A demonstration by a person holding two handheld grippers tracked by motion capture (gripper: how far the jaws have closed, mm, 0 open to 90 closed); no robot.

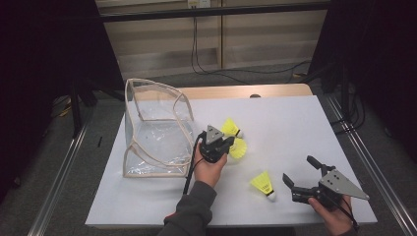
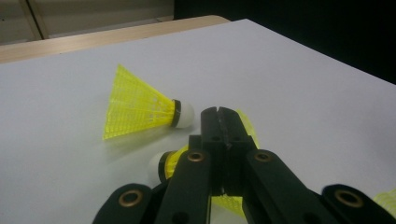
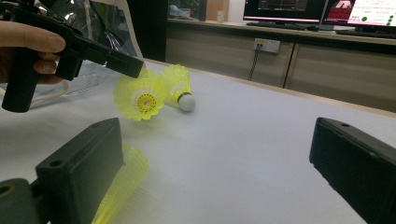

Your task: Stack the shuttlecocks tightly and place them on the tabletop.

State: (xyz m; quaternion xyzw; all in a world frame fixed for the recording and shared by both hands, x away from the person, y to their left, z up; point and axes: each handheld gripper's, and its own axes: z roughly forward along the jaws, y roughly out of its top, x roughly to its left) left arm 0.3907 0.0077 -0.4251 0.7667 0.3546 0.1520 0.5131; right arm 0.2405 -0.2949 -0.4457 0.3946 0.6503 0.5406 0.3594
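High view: left hand-held gripper (image 1: pixel 227 146) pinching a shuttlecock's skirt (image 1: pixel 238 148) mid-tabletop (image 1: pixel 295 128).
Clear bag (image 1: pixel 156 129) lies just left of it; right hand-held gripper (image 1: pixel 301 172) spread, idle beside another shuttlecock (image 1: pixel 263 184).

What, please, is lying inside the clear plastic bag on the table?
Nothing visible: through the clear plastic bag only its own crinkled bottom shows. All three yellow shuttlecocks lie outside on the table; the near corner is hidden behind its trim.

Setting: lab or office test room. My white work table (image 1: pixel 295 128) sits between metal floor rails (image 1: pixel 361 162). Beyond table: wood-panel cabinets (image 3: pixel 327 65) with wall socket (image 3: pixel 267 45), cables (image 1: pixel 206 64) trailing on floor. Above cabinets: lit computer monitors (image 3: pixel 359 11).
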